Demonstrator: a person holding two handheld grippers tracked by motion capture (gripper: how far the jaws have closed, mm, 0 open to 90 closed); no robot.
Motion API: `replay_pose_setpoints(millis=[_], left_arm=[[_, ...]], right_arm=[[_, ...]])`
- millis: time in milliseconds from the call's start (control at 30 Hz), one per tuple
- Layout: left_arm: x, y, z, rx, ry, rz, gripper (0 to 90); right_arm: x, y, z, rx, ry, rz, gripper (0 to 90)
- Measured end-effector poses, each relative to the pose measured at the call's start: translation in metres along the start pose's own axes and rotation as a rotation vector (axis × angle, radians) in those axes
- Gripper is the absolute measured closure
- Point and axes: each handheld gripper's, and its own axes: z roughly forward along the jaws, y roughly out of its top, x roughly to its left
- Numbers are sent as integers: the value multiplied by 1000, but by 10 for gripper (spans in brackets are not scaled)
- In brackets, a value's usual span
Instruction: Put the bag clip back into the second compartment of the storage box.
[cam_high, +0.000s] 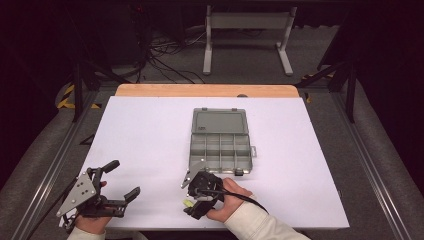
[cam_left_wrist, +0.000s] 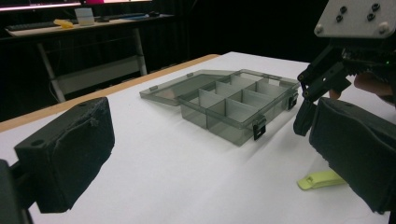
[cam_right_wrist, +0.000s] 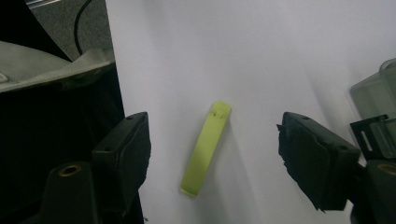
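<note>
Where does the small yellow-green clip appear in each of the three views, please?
High view: the clip lies near the bottom edge, left of centre, beside the right claw.
Left gripper view: lower right, flat on the white table, partly behind the near dark pad.
Right gripper view: centre, between the two pads, untouched.
Shared landmark: the open grey compartment box.

Black hand-held gripper (cam_high: 196, 192), grey triangular plate, black cable; white sleeve (cam_high: 255, 222).
</note>
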Motion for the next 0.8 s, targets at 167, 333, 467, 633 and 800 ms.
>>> replay_pose_setpoints(millis=[167,333,467,633,800], left_arm=[[0,0,0,0,-1,-3,6],[0,0,0,0,-1,-2,6],[0,0,0,0,-1,-2,6],[0,0,0,-5,0,0,6],[0,0,0,-5,0,0,6]], right_arm=[[1,-2,11,38,-4,-10,289],[4,-3,18,63,0,-9,313],[6,-4,22,72,-13,-6,365],[7,-5,26,93,-24,-11,443],[8,-6,28,98,-38,-9,553]])
